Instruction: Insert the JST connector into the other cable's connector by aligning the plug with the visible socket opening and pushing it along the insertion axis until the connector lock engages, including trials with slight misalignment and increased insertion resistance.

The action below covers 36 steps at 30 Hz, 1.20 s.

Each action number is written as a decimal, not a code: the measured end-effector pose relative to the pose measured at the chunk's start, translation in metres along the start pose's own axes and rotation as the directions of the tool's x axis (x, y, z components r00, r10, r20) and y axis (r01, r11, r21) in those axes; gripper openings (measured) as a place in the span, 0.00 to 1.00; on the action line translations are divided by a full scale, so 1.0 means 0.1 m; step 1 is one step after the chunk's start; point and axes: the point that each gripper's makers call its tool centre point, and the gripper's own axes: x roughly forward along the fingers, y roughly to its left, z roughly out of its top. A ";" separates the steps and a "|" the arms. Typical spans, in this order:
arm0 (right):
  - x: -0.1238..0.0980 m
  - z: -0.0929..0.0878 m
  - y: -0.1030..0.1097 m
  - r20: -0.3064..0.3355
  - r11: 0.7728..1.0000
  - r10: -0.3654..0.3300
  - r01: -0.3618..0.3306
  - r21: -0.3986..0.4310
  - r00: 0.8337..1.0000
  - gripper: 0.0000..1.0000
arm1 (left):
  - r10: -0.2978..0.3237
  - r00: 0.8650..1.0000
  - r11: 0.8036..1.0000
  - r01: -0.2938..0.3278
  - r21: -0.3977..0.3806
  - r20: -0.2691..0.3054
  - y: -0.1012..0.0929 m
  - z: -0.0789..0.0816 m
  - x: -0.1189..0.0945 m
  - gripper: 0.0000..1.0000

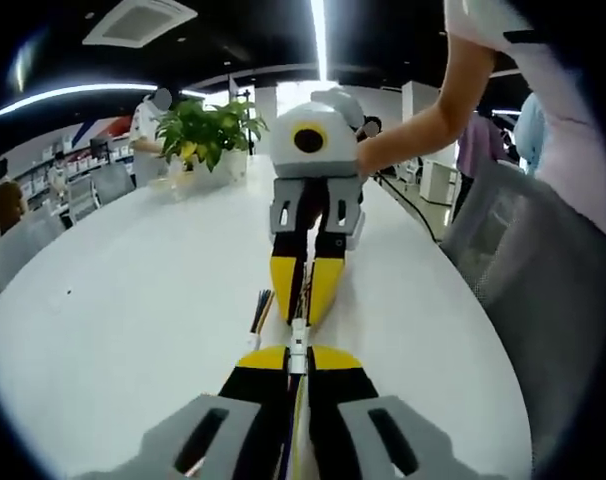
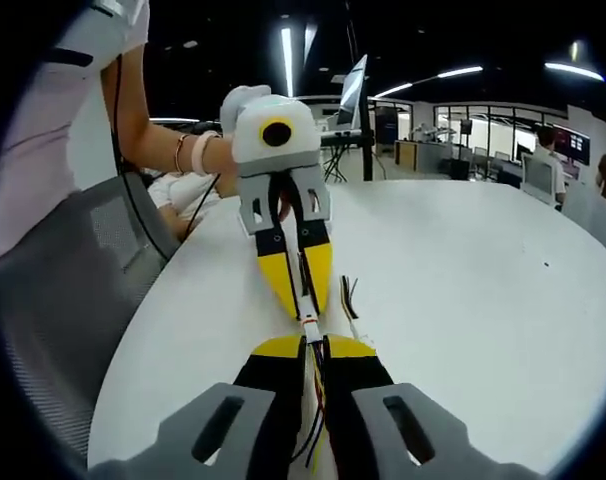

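Yellow-tipped jaws of the left gripper [image 1: 295,357] rise from the bottom of the left gripper view, pressed together on a cable whose white JST connector [image 1: 297,338] juts out from between the tips. Facing it nose to nose, the right gripper [image 1: 305,300] comes in from the far side, its jaws pinching the other cable.

In the right gripper view the right gripper [image 2: 317,347] pinches thin dark and yellow wires, and the left gripper [image 2: 305,300] points at it. The white connector [image 2: 308,322] sits between the two sets of tips, just above the white tabletop [image 2: 463,290]. Whether plug and socket are fully seated cannot be told.

A loose bundle of dark wires [image 1: 260,310] lies on the tabletop beside the jaws. A potted plant [image 1: 208,135] stands farther back. No writing or brand can be read.
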 end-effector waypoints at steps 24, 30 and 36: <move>-0.05 0.09 0.03 0.017 1.000 -0.010 0.010 -0.010 1.000 0.02 | -0.016 1.000 0.998 0.016 0.053 0.004 -0.03 0.17 0.04 0.00; -0.07 0.10 0.05 0.024 1.000 -0.008 0.008 0.006 1.000 0.02 | -0.019 1.000 0.997 0.018 0.073 0.010 -0.04 0.19 0.05 0.00; -0.09 0.11 0.04 0.030 1.000 -0.007 0.006 0.012 1.000 0.02 | -0.021 1.000 0.997 0.019 0.073 0.020 -0.04 0.21 0.05 0.00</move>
